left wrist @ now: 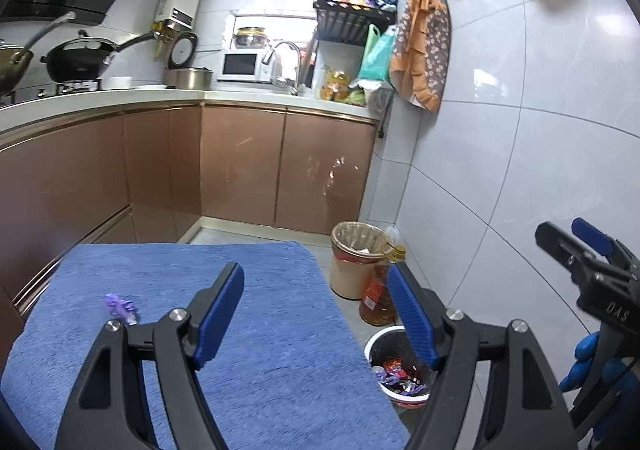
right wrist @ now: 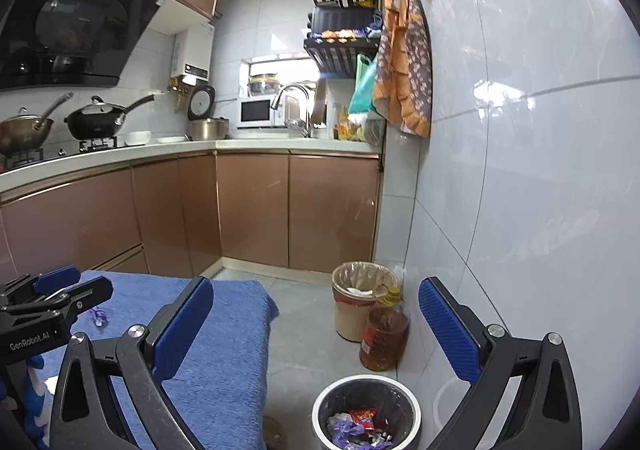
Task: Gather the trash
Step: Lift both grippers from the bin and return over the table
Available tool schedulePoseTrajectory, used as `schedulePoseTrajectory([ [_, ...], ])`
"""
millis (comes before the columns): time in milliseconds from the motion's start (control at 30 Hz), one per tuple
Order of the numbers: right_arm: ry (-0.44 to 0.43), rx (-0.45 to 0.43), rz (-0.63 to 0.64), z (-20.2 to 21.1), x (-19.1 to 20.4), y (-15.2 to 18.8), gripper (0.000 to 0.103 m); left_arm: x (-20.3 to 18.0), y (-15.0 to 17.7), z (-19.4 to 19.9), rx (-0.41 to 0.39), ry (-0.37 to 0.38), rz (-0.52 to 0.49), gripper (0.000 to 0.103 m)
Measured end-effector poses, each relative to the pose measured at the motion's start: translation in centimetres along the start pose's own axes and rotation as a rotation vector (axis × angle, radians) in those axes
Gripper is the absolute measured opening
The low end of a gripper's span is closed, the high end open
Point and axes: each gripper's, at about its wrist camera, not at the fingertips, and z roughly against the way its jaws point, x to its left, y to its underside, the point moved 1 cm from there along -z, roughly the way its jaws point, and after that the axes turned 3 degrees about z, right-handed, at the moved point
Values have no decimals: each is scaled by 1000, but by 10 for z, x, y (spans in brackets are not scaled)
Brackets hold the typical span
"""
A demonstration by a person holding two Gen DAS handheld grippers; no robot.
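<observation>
A purple candy wrapper [left wrist: 120,307] lies on the blue cloth [left wrist: 260,350] at the left; it also shows in the right wrist view [right wrist: 98,316]. A small round bin with a white rim [right wrist: 366,416] stands on the floor to the right of the cloth and holds several wrappers; it also shows in the left wrist view [left wrist: 394,366]. My left gripper [left wrist: 316,282] is open and empty above the cloth's right part. My right gripper [right wrist: 316,302] is open and empty, above the floor near the small bin.
A tall lined waste bin [right wrist: 358,302] and a bottle of oil [right wrist: 384,334] stand by the tiled wall [right wrist: 520,190]. Brown kitchen cabinets [right wrist: 256,210] with a counter, stove and sink run along the left and back.
</observation>
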Motion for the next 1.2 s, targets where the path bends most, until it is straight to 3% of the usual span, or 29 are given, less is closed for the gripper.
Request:
schedulePoseTrajectory([
  [467,-82,-43,-6,27,24,-13,103,80,19,65,-22,-150,90,73],
  [733,-213,19,14,15,53,-9,103,146,38,95,-18,-275,140,73],
  [967,-352,106,80,-12,96,7,103,207,80,88,93,-312,196,73],
  [1200,-476,219,140,-54,147,25,103,226,134,47,278,-241,178,73],
])
